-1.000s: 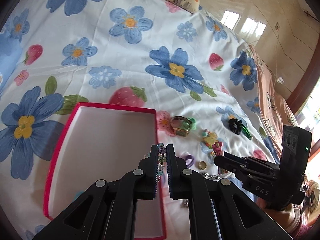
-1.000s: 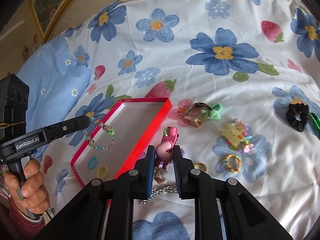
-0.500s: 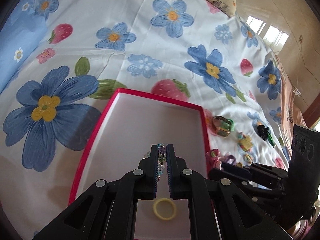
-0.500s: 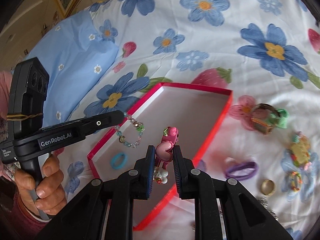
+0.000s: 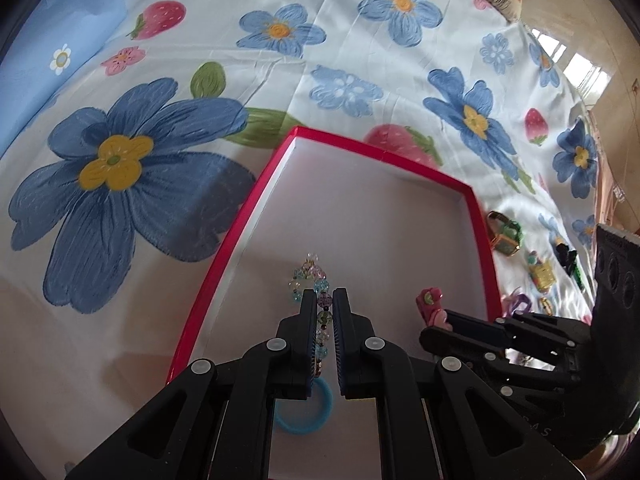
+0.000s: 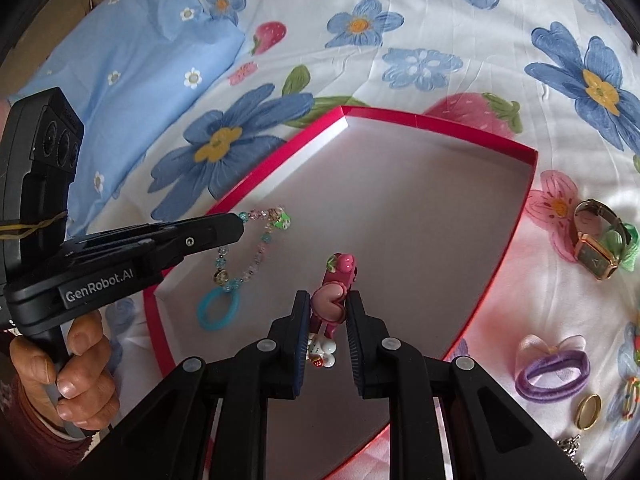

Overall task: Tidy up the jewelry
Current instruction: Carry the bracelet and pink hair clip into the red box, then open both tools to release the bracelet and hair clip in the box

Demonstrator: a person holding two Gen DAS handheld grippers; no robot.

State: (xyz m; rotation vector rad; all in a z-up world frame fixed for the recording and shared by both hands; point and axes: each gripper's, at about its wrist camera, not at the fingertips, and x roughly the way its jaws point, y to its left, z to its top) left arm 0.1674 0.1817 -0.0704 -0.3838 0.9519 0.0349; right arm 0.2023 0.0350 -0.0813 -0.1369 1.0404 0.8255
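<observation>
Red-rimmed, white-floored box (image 5: 236,240) on a bedsheet (image 5: 352,12) printed with blue flowers and strawberries, seen from both wrist views. Above the near left part of the box, left gripper (image 5: 323,300) — jaws all but closed, pinching a beaded bracelet (image 5: 310,276) of pale glass beads; loop of the strand hanging free beyond the fingertips over the white floor, lowest beads just beside or touching a blue ring (image 6: 218,308), hard to tell which. Blue ring flat on the box floor at the near left corner, partly hidden under the left gripper in the left wrist view. To the right of it, right gripper (image 6: 328,308) — jaws narrowly parted and clamped on a pink hair clip (image 6: 334,292) with a strawberry charm at its far end and small white charms dangling at the near end, held above the box's near middle. Outside the box on the right: a gold watch (image 6: 596,240) on a green band, a purple hair tie (image 6: 552,372) nearer, a gold ring (image 6: 588,412) nearer still. At far left, a pale blue pillow (image 6: 132,56). Left gripper's handle wrapped by a hand (image 6: 72,372) at the near left edge.
</observation>
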